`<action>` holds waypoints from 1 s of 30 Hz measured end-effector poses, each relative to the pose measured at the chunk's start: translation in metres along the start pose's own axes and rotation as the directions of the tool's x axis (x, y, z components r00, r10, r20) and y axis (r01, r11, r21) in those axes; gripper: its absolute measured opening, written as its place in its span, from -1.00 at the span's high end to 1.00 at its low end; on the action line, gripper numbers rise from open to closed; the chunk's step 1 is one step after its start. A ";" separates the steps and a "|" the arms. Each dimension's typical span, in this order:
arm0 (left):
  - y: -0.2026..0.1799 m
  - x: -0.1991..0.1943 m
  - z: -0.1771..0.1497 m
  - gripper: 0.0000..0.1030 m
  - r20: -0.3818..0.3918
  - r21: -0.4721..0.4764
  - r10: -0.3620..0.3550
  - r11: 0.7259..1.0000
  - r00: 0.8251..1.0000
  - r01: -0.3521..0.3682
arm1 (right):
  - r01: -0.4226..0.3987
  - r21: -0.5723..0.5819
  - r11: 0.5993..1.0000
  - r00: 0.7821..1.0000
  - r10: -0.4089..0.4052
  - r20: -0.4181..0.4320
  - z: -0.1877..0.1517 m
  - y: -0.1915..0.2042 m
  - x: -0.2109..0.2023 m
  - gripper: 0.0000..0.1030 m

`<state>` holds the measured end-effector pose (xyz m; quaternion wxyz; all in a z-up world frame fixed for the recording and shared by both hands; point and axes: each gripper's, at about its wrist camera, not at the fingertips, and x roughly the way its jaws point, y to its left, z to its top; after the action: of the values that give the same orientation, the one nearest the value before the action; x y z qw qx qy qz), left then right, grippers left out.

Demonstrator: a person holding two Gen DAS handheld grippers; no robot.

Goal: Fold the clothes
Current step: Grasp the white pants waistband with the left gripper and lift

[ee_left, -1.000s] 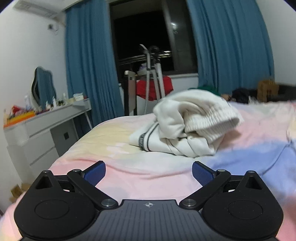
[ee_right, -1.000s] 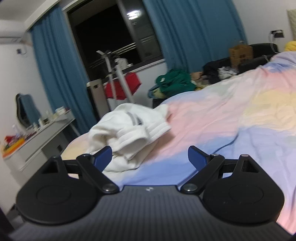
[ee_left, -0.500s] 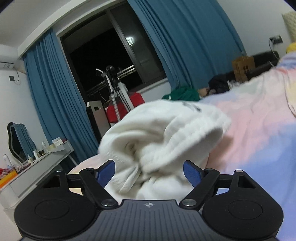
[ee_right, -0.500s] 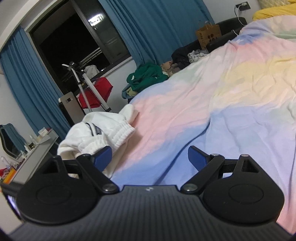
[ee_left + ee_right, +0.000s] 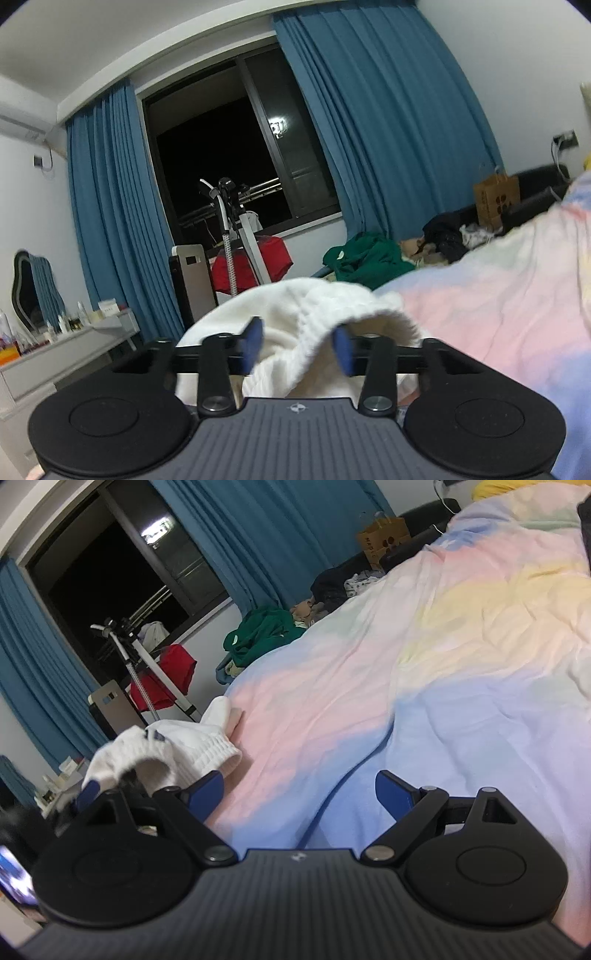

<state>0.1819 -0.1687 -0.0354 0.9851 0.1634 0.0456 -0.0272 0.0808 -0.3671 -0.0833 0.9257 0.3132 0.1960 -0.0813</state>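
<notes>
A crumpled white sweatshirt (image 5: 295, 314) with a ribbed hem lies on the pastel bed cover (image 5: 498, 288). My left gripper (image 5: 297, 345) has its blue pads closing around the ribbed hem, which fills the narrowed gap between them. In the right wrist view the sweatshirt (image 5: 192, 746) lies at the left near the bed's edge, with the left gripper's blue pad (image 5: 88, 790) at its lifted hem. My right gripper (image 5: 299, 794) is open and empty, low over the blue part of the cover (image 5: 443, 720).
A green garment (image 5: 365, 254) and dark clothes (image 5: 443, 236) lie beyond the bed under blue curtains. A steamer stand with a red cloth (image 5: 251, 258) is by the window. A grey dresser (image 5: 66, 350) stands left. A paper bag (image 5: 496, 201) is far right.
My left gripper moved in onto the sweatshirt and its pads narrowed around the ribbed hem. My right gripper swung right over the bed and stayed open.
</notes>
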 end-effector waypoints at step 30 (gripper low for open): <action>0.388 -0.113 -0.106 0.92 -0.441 -0.672 -0.130 0.703 0.888 -0.231 | -0.238 -0.536 0.810 0.970 0.170 -0.174 -0.068 0.108 -0.010 -0.74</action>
<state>0.0874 0.2369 0.0002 0.9320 -0.2248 0.2780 0.0593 0.0796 -0.2395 -0.0694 0.9666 0.0560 0.2306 0.0970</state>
